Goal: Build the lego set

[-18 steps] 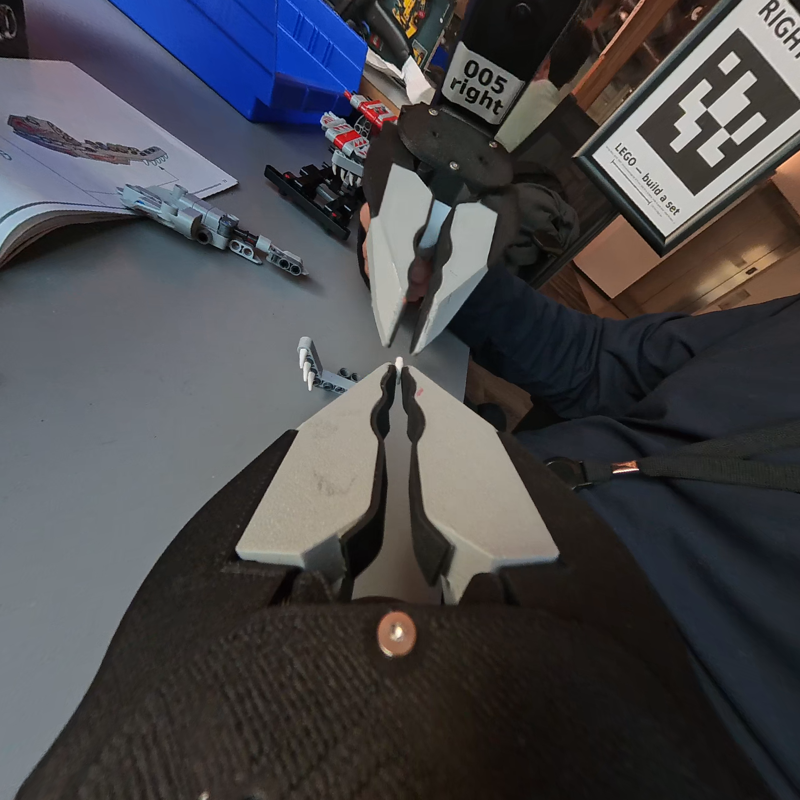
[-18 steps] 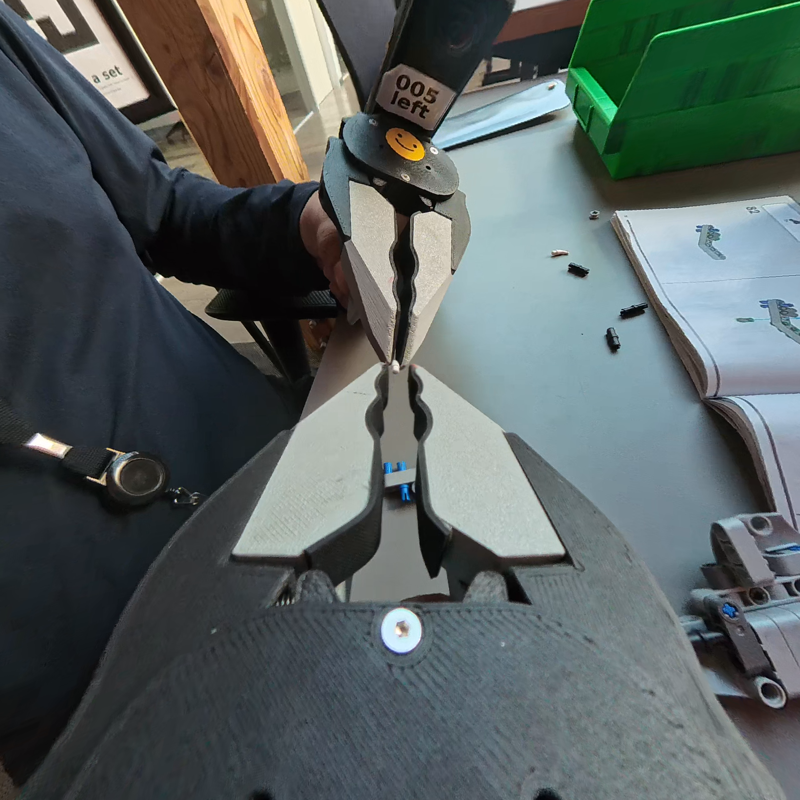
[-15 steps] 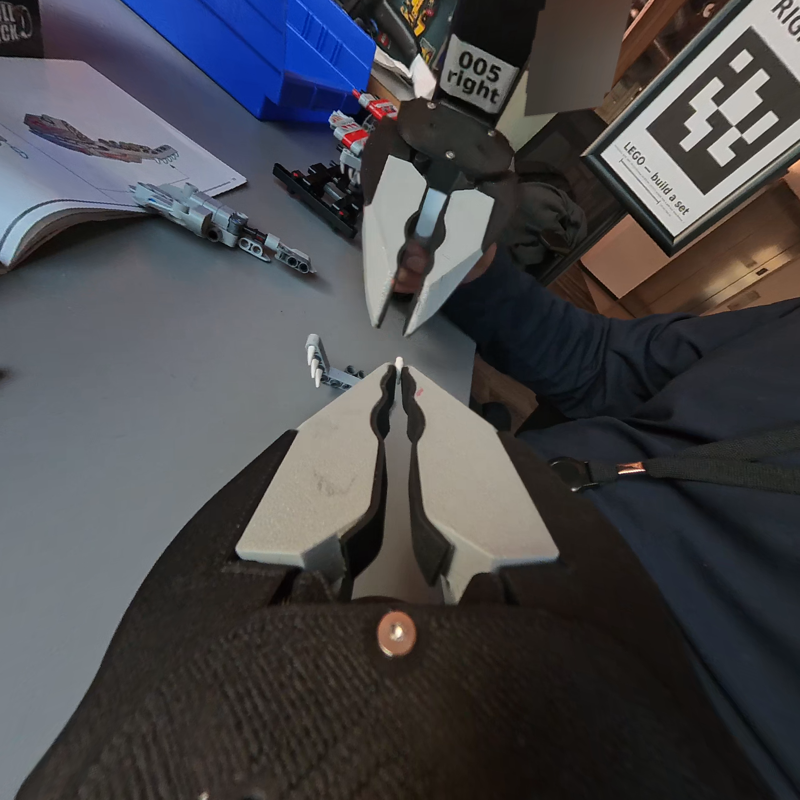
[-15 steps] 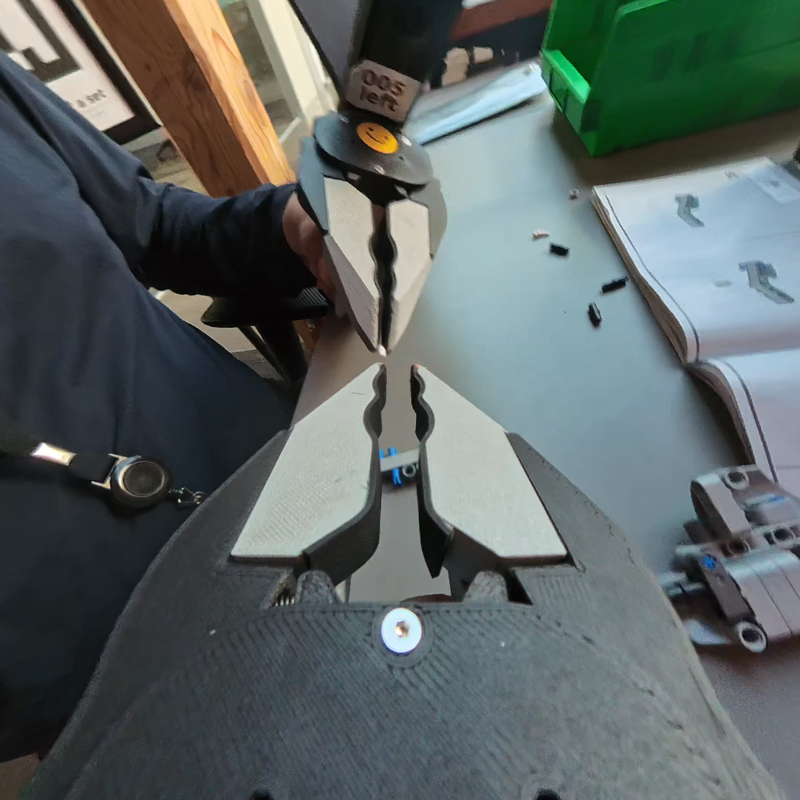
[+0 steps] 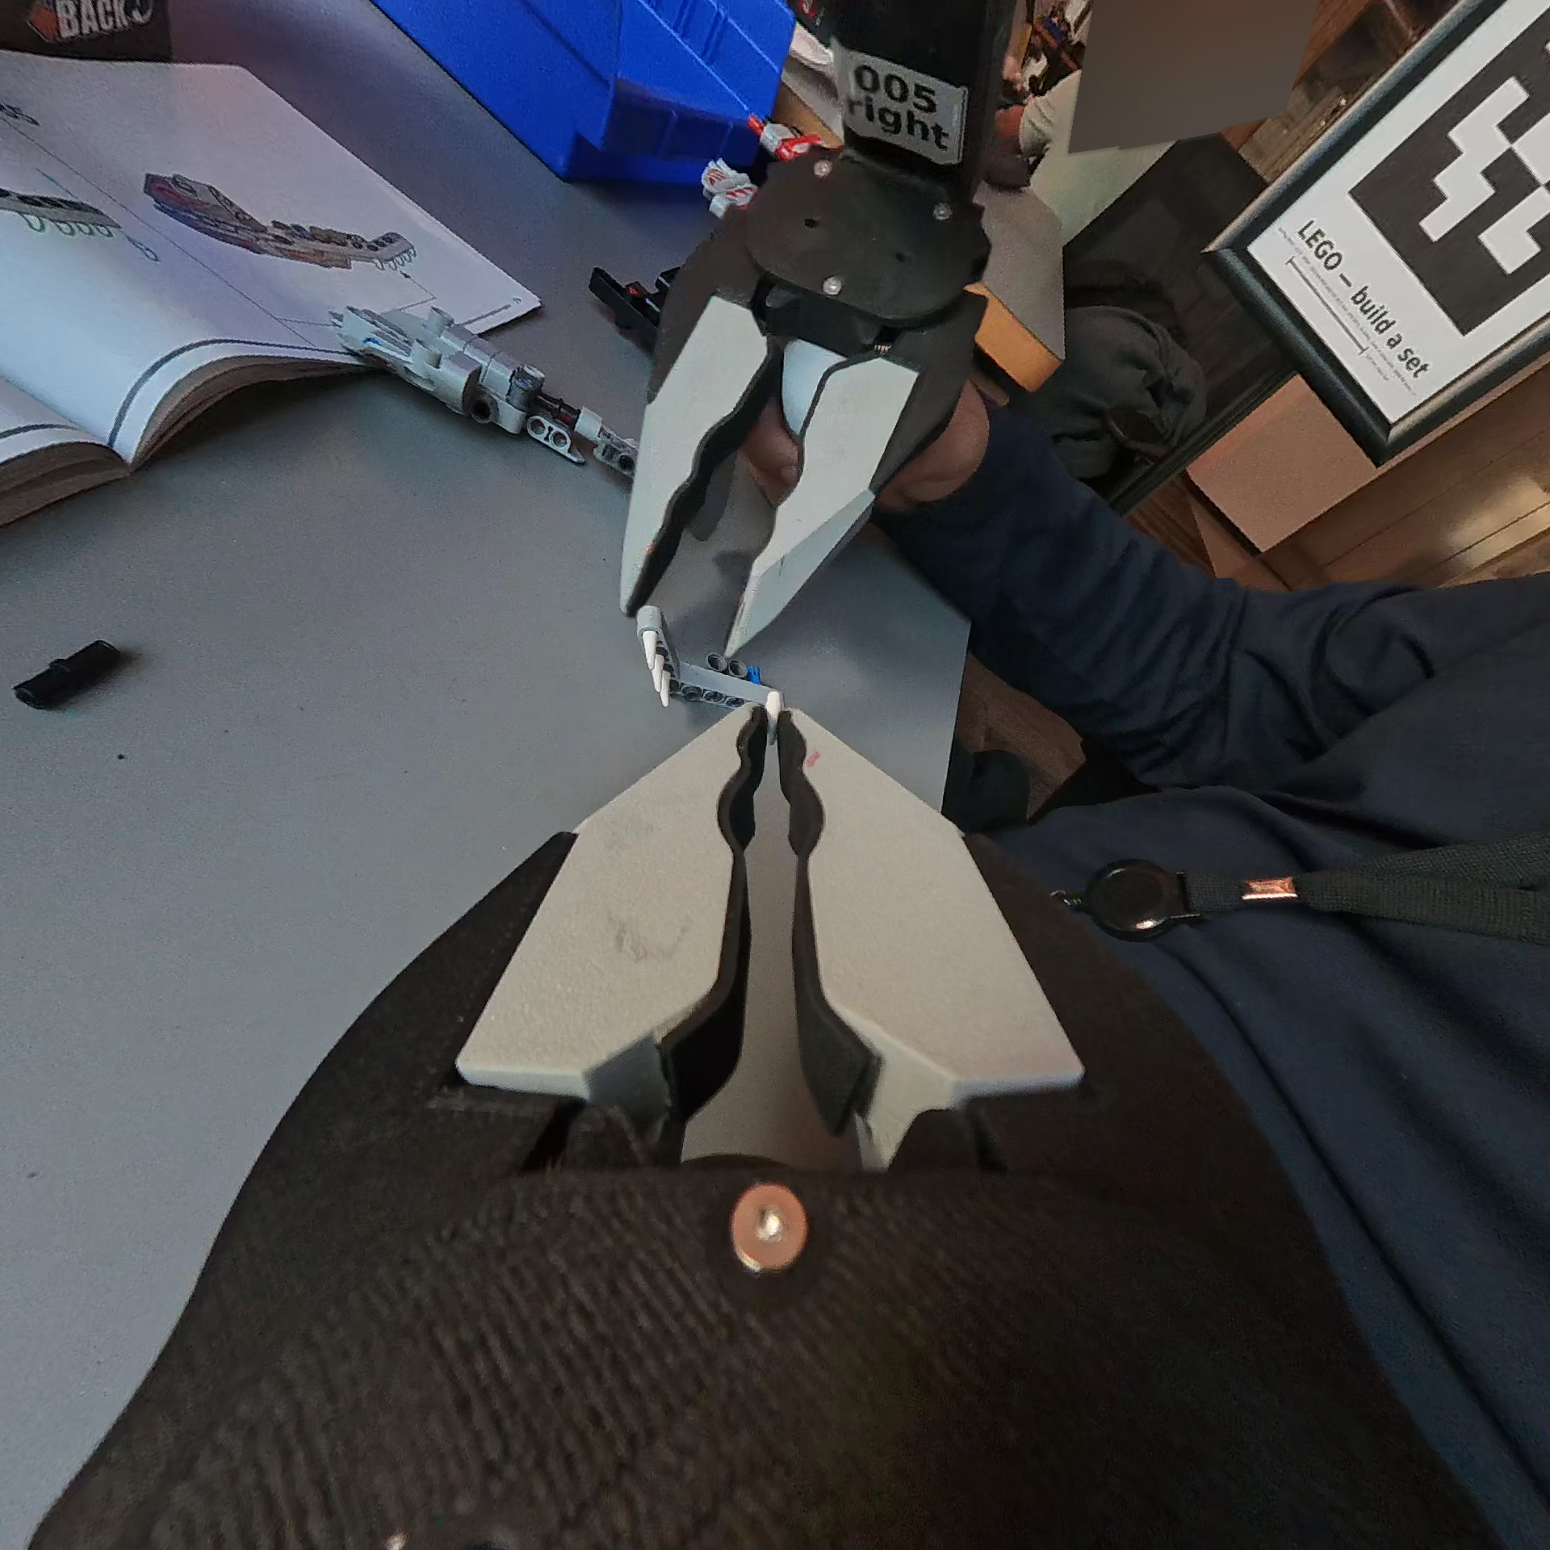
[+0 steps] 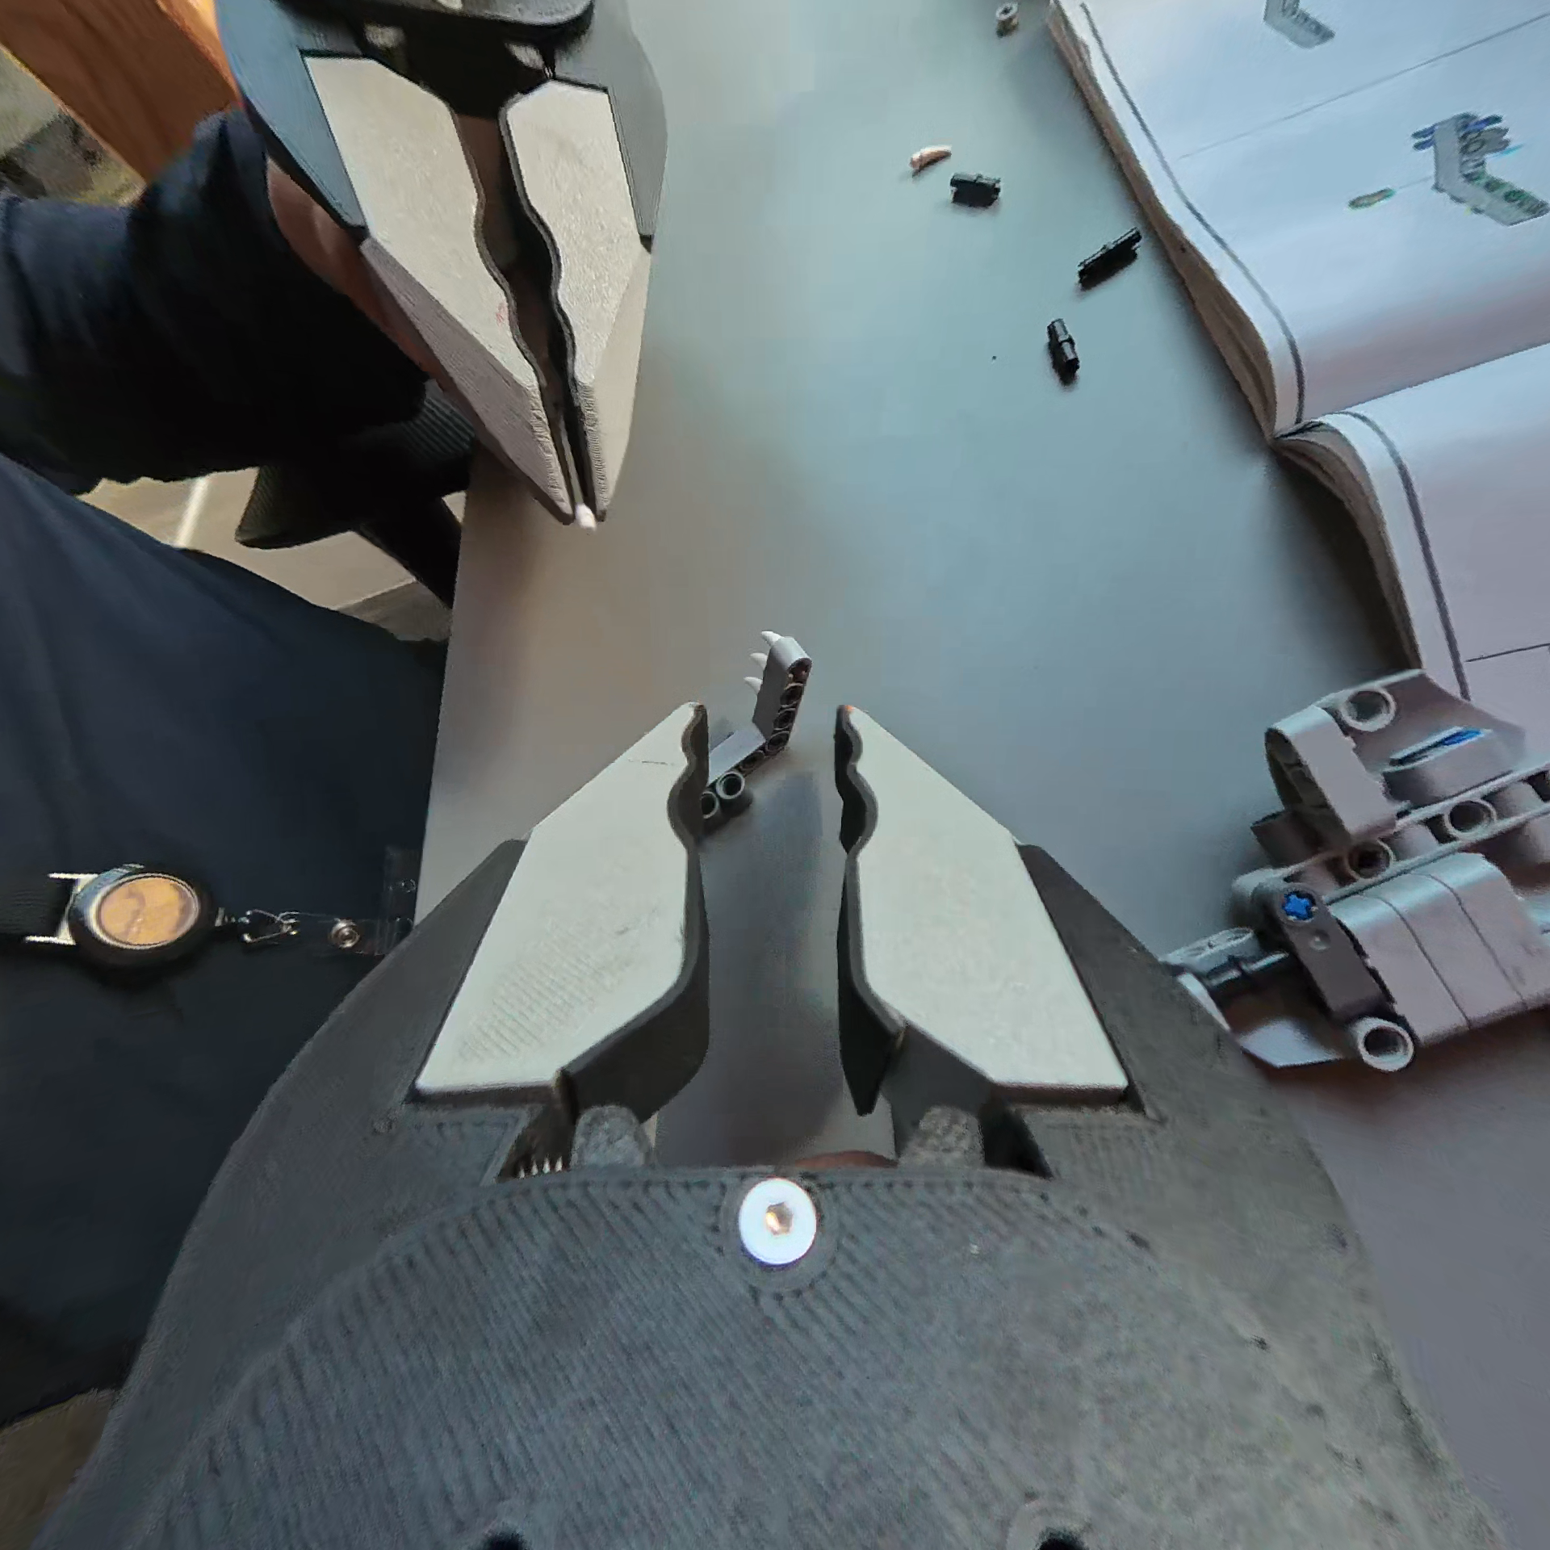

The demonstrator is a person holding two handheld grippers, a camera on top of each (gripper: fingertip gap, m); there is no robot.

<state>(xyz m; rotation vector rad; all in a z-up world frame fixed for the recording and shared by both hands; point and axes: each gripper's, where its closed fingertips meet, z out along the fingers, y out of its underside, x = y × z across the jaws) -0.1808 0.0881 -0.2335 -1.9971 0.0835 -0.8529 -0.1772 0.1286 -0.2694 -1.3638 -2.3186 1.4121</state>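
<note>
1. Lego beam (image 6: 767,730), bent and grey with three white teeth, lies on the worktop (image 6: 964,545) between my parted right hand-held gripper (image 6: 765,713) fingers.
2. One white tooth (image 5: 772,703) sits pinched in my left hand-held gripper (image 5: 770,720).
3. Three black pins (image 6: 1061,345) lie loose beside one open booklet (image 6: 1342,210).
4. One grey assembly (image 6: 1417,881) rests at the right.

The right gripper (image 6: 767,713) spread its jaws and dropped over the bent grey beam (image 6: 763,738) on the table.
</note>
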